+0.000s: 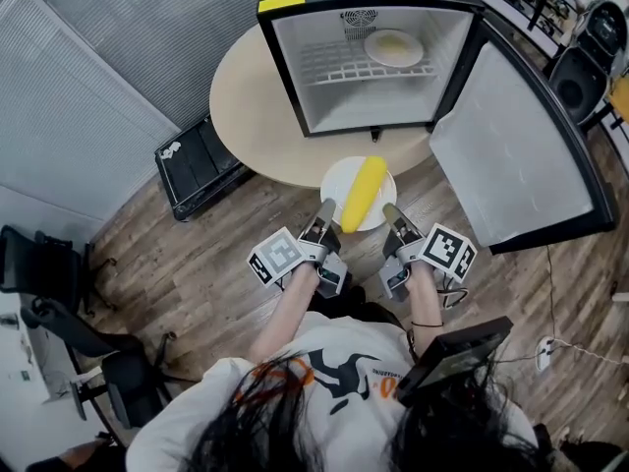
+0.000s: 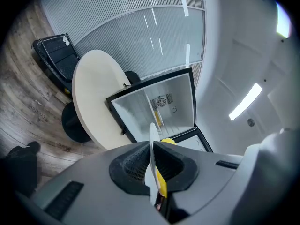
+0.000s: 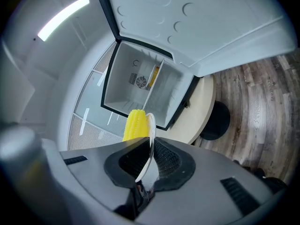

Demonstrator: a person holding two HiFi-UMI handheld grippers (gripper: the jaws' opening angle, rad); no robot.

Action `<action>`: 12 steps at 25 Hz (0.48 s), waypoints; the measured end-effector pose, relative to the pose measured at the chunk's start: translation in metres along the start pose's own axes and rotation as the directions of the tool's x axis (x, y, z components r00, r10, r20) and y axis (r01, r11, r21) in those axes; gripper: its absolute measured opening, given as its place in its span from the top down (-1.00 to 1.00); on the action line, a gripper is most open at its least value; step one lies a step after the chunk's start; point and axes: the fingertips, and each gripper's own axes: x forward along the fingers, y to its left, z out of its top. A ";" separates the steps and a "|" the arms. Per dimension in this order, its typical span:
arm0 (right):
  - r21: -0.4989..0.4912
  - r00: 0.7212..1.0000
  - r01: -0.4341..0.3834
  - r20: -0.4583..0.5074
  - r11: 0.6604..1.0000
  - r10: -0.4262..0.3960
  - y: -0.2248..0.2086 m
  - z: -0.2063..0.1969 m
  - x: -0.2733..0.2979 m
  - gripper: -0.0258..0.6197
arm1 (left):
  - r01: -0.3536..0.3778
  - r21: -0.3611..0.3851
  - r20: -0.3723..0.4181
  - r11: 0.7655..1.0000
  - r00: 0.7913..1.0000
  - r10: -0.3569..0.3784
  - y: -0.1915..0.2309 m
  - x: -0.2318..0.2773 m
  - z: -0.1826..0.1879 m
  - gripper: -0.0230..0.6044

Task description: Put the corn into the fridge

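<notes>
1. The corn (image 1: 363, 194) is lying on a white plate (image 1: 335, 177). The plate is hanging in the air just in front of the open fridge (image 1: 291, 67) — it is not inside yet.
2. The left tool (image 1: 325, 210) is pinching the left rim of the plate, with its jaws pressing on the thin edge.
3. The right tool (image 1: 391, 212) is pinching the right rim the same way, so both sides are being held.
4. Neither tool is touching the corn itself.
5. The fridge is standing on a round table (image 1: 241, 106), and its door (image 1: 511, 155) is hanging wide open to the right.
6. A second plate (image 1: 393, 47) is sitting on the wire shelf (image 1: 329, 67), toward the back right.
7. The corn is looking round and smooth, so I am guessing it could roll off if the plate is tipping — keeping the plate flat is the big thing.
8. The plate is looking stiff and hard, and probably breaks if dropped. Its rim is thin and may be slippery, so gripping it on two opposite sides is looking like the safest hold.
</notes>
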 end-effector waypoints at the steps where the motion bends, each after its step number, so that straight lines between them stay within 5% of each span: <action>1: -0.001 1.000 -0.001 -0.004 1.000 0.001 0.000 0.001 0.003 0.85 | -0.002 0.001 0.004 1.000 1.000 0.002 0.000 0.002 0.002 0.85; 12: -0.023 1.000 -0.004 -0.006 1.000 0.004 0.003 0.045 0.048 0.85 | 0.016 -0.006 0.018 1.000 1.000 -0.016 0.002 0.054 0.035 0.85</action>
